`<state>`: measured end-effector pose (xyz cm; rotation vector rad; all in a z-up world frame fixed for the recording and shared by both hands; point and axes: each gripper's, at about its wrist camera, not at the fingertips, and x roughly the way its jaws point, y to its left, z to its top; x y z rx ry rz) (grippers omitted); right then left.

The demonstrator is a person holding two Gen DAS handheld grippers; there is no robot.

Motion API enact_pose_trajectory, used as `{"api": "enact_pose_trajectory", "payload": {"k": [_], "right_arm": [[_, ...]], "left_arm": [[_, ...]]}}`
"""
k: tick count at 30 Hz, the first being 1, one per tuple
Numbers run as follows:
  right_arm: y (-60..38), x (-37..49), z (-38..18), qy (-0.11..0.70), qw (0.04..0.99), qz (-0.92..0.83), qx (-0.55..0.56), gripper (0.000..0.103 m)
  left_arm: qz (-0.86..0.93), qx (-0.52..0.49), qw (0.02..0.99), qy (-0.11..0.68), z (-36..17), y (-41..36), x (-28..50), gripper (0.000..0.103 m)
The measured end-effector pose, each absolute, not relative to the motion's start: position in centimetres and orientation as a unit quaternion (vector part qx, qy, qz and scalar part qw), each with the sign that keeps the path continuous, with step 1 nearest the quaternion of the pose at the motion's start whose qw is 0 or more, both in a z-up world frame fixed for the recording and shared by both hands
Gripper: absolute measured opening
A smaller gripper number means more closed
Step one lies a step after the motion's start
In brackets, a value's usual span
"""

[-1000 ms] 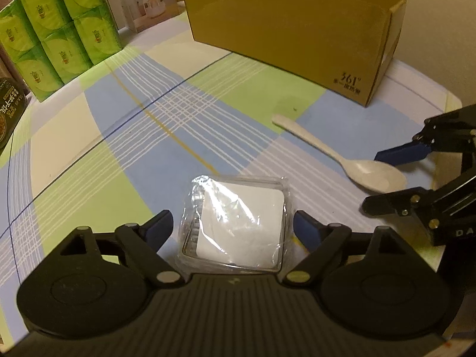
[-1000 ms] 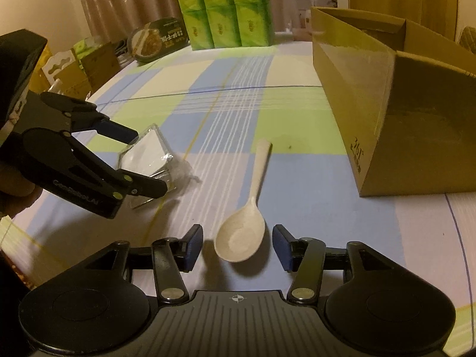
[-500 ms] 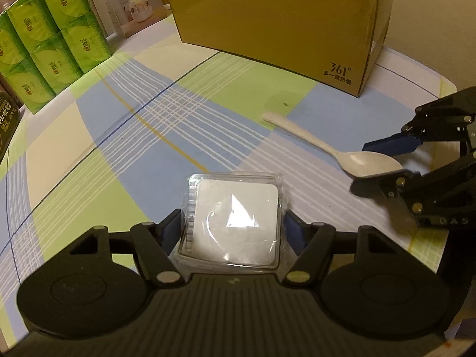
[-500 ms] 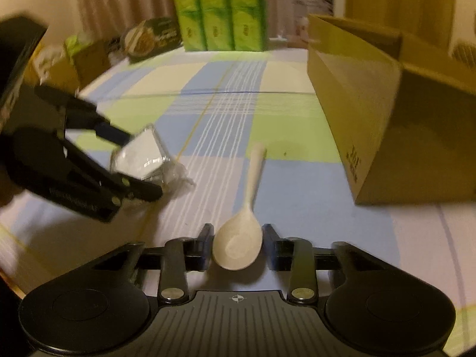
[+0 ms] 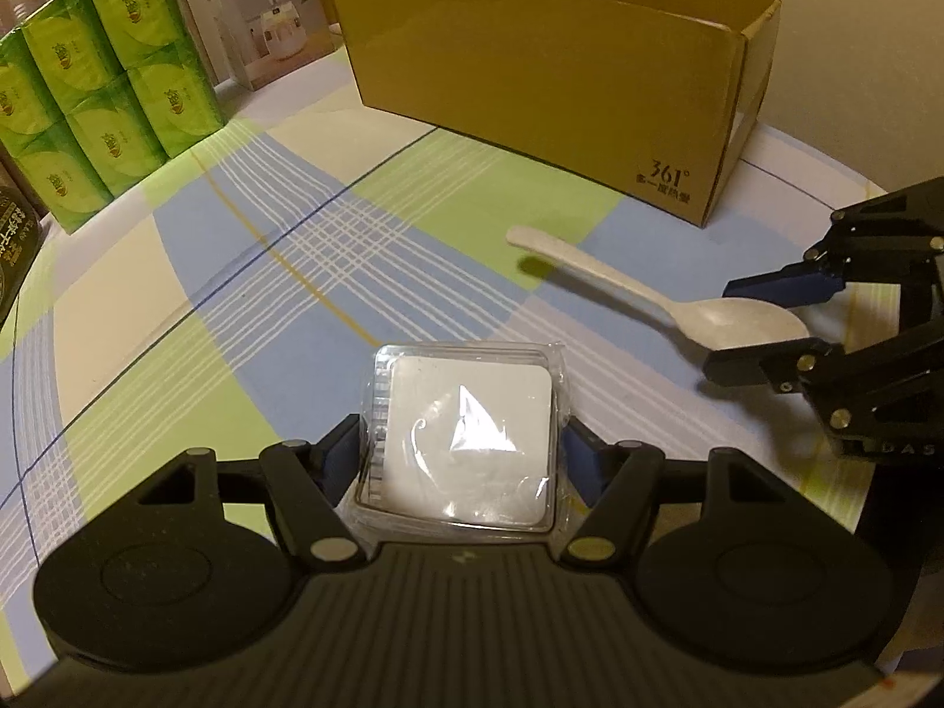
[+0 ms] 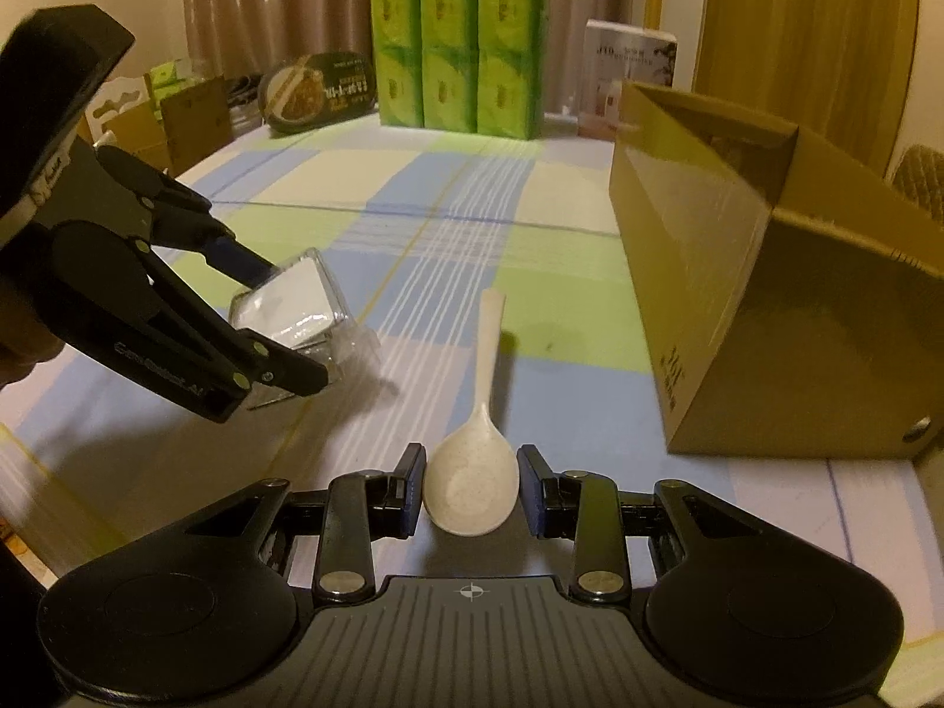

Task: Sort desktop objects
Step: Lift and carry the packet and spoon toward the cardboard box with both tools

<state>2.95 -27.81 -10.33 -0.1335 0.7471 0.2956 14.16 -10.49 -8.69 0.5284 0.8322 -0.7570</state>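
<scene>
My left gripper point(image 5: 463, 448) is shut on a clear plastic case point(image 5: 466, 413) with a white square pad inside. In the right wrist view the same case point(image 6: 295, 307) hangs tilted in the left gripper point(image 6: 289, 321), a little above the checked tablecloth point(image 6: 413, 206). My right gripper point(image 6: 472, 489) is shut on the bowl of a cream plastic spoon point(image 6: 489, 342), whose handle points away from me. In the left wrist view the spoon point(image 5: 619, 289) is raised off the cloth and casts a shadow, with the right gripper point(image 5: 749, 324) at the right edge.
An open brown cardboard box point(image 5: 531, 76) stands at the far right of the table point(image 6: 737, 271). Green tissue packs point(image 6: 460, 53), a white product carton point(image 5: 265, 29) and a round food package point(image 6: 321, 91) line the back. Small cardboard boxes point(image 6: 177, 118) sit at the left.
Both grippers went from open to shut, the left on the plastic case and the right on the spoon's bowl. Both objects have since come up off the cloth.
</scene>
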Motion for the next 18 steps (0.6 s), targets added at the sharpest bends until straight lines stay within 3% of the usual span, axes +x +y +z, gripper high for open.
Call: {"api": "enact_pose_trajectory", "payload": {"k": [18], "right_arm": [[-28.3,1.8,-8.3,0.339,0.927,0.139,-0.077,0.03]], "left_arm": [[-0.319,0.215,0.84,0.382,-6.2,-10.5,14.4,0.066]]}}
